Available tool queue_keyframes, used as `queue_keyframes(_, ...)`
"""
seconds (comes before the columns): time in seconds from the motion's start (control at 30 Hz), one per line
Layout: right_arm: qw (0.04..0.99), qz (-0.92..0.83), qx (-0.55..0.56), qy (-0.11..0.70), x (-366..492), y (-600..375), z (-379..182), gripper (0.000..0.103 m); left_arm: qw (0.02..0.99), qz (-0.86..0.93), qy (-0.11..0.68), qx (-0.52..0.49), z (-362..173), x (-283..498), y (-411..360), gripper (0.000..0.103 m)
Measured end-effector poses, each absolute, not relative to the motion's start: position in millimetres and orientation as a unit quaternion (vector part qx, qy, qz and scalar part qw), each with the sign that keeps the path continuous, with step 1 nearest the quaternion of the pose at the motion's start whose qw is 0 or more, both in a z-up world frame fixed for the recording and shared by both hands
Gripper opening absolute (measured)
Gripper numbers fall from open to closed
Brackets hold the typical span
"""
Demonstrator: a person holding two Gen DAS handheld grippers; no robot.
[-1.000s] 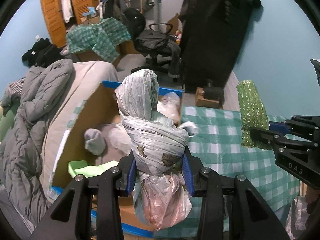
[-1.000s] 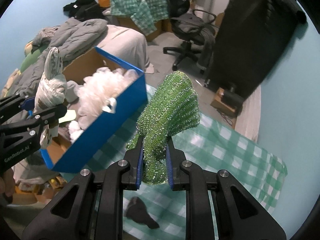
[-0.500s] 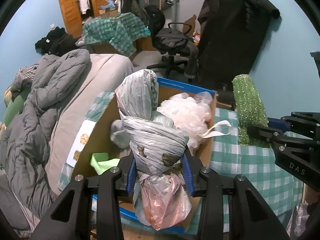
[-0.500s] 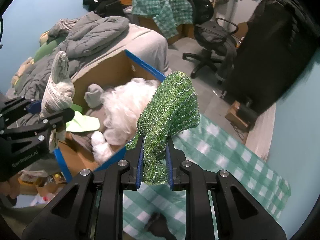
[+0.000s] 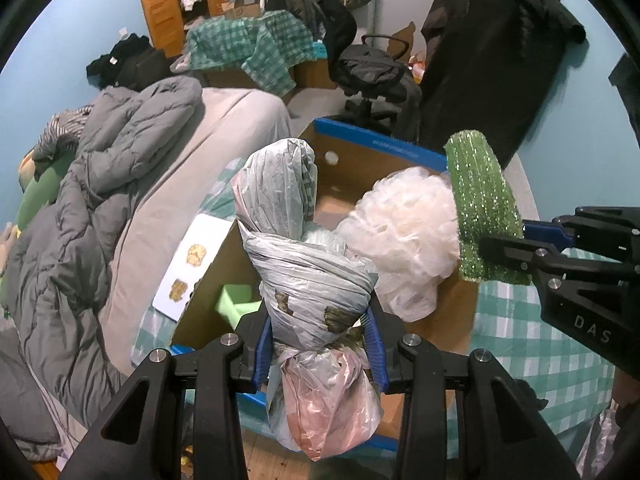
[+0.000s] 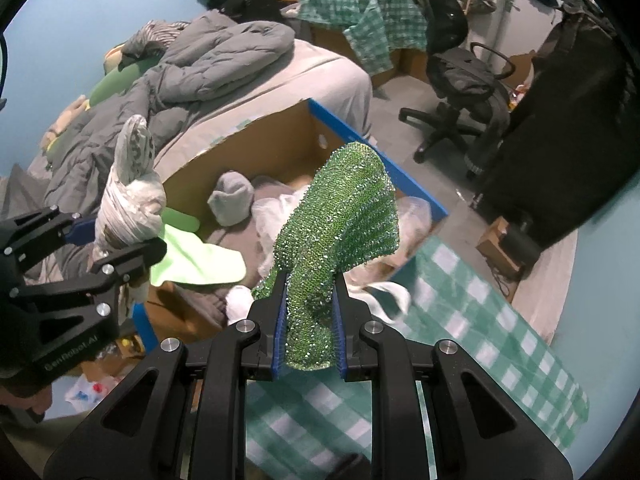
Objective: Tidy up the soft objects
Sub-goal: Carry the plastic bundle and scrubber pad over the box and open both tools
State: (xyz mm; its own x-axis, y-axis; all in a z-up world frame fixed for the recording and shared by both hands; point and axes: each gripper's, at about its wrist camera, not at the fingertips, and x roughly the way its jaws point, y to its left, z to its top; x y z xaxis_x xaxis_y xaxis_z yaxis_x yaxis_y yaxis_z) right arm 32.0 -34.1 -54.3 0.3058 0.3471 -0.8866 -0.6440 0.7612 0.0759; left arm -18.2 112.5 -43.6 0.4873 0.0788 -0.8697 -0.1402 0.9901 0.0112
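My left gripper point(image 5: 318, 344) is shut on a knotted bundle of grey and pink plastic bags point(image 5: 308, 264), held upright over the near edge of an open cardboard box with a blue rim point(image 5: 380, 142). My right gripper point(image 6: 308, 332) is shut on a glittery green cloth point(image 6: 340, 232), held above the box's right side. The green cloth also shows in the left wrist view point(image 5: 482, 204), and the bag bundle in the right wrist view point(image 6: 130, 200). The box holds a white fluffy pouf point(image 5: 404, 224), a grey sock point(image 6: 232, 198) and a light green cloth point(image 6: 196, 258).
The box stands beside a table under a green checked cloth point(image 6: 460, 320). A bed with a grey duvet point(image 5: 100, 184) lies to the left. An office chair point(image 6: 460, 80) and a dark hanging garment point(image 5: 492, 60) stand behind. Clutter lies on the floor point(image 6: 104, 384).
Both grippers have moved left, over the box, keeping their loads. The green cloth was over the checked table and now hangs over the box's contents.
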Motion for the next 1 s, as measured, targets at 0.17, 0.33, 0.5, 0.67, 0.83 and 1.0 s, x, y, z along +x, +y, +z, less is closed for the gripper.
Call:
queue_keyframes(0.17,0.789,0.315,-0.149,0.507,34,-20,-61,0.017,0.856,0.061,0.512,-0.031,-53,-15,118,0.040)
queue_keyframes(0.33,0.783,0.315,-0.143,0.517,33,-12,-68,0.017,0.852,0.052,0.520,-0.026,-60,-8,119,0.040)
queue_keyframes(0.5,0.779,0.316,-0.130,0.526,36,-7,-70,0.020,0.848,0.044,0.528,-0.024,-64,-2,122,0.041)
queue_keyframes(0.67,0.780,0.316,-0.124,0.525,34,-3,-69,0.045,0.848,0.041,0.528,-0.014,-63,-4,124,0.057)
queue_keyframes(0.83,0.788,0.311,-0.129,0.516,30,-1,-65,0.055,0.855,0.042,0.517,-0.008,-57,-8,125,0.065)
queue_keyframes(1.0,0.795,0.302,-0.128,0.511,29,-4,-61,0.062,0.857,0.044,0.513,-0.010,-53,-9,126,0.067)
